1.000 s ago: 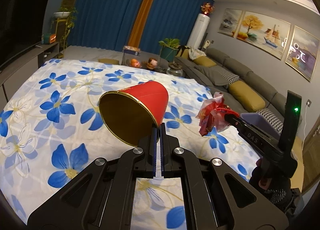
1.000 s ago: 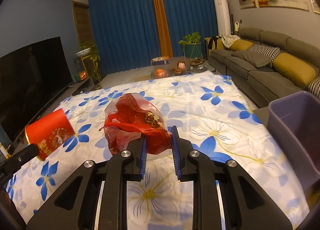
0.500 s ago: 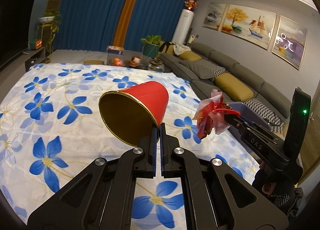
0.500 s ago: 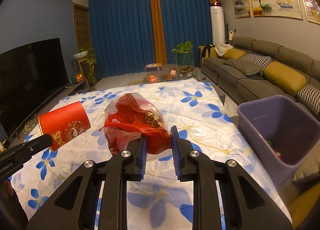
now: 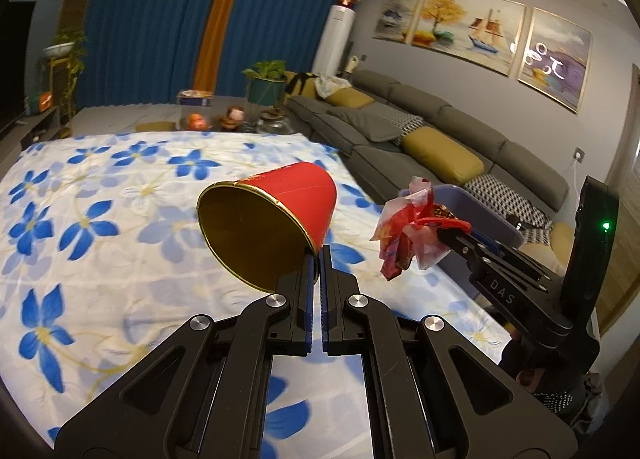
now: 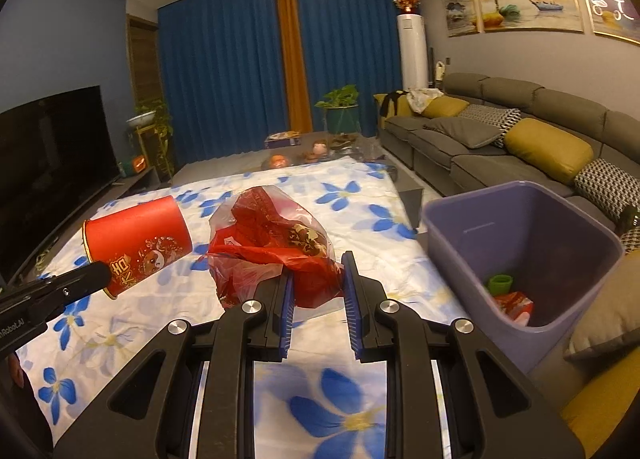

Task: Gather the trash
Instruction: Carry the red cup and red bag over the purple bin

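My left gripper (image 5: pixel 316 255) is shut on the rim of a red paper cup (image 5: pixel 276 215) with a gold inside, held on its side above the flowered cloth; the cup also shows in the right wrist view (image 6: pixel 138 243). My right gripper (image 6: pixel 317 275) is shut on a crumpled red plastic bag (image 6: pixel 272 235), held in the air; the bag also shows in the left wrist view (image 5: pixel 408 231). A purple bin (image 6: pixel 520 243) stands at the right of the bag, with a green item and red wrappers inside. Its rim shows behind the bag in the left wrist view (image 5: pixel 480 207).
A white cloth with blue flowers (image 6: pixel 348 415) covers the table below both grippers. A grey sofa with yellow cushions (image 6: pixel 520 147) runs along the right. A TV (image 6: pixel 48 163) stands at the left. A low table with small items (image 6: pixel 304 151) is beyond the cloth.
Both grippers have swung to the right with their loads. The purple bin has come into fuller view at the right, and its contents now show.
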Demonstrator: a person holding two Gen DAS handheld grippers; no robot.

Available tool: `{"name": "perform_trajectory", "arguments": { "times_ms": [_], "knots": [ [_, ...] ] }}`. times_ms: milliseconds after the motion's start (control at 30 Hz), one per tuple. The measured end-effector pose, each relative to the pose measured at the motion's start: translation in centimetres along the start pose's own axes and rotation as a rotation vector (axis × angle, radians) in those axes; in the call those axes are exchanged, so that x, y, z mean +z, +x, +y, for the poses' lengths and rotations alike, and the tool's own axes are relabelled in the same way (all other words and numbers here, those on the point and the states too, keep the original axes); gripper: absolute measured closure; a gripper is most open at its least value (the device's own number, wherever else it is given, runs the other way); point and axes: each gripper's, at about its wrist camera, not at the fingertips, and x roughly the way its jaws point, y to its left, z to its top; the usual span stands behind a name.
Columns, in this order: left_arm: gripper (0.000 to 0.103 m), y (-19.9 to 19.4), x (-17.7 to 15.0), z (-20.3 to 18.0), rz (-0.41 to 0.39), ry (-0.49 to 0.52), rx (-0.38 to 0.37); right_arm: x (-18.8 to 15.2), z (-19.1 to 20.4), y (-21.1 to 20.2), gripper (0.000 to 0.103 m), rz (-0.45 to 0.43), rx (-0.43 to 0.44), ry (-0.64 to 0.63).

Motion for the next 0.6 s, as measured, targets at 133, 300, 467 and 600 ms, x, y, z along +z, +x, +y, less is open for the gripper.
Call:
{"name": "perform_trajectory", "arguments": {
  "times_ms": [133, 300, 467, 600],
  "knots": [
    [0.101, 2.2, 1.1, -3.2, 0.01, 0.052, -0.055, 0.6, -3.1, -0.6, 0.079, -0.03, -0.068, 0.033],
    [0.101, 5.4, 2.7, -7.8, 0.02, 0.119, -0.138, 1.5, -8.7, -1.2, 0.079, -0.061, -0.206, 0.103],
    [0.101, 9.2, 3.5, -12.1, 0.048, 0.159, -0.216, 1.8, -13.2, -1.5, 0.079, -0.076, -0.314, 0.163],
    [0.101, 12.5, 3.6, -15.0, 0.082, 0.181, -0.269, 1.6, -15.6, -1.2, 0.079, -0.068, -0.367, 0.191]
  ]
}}
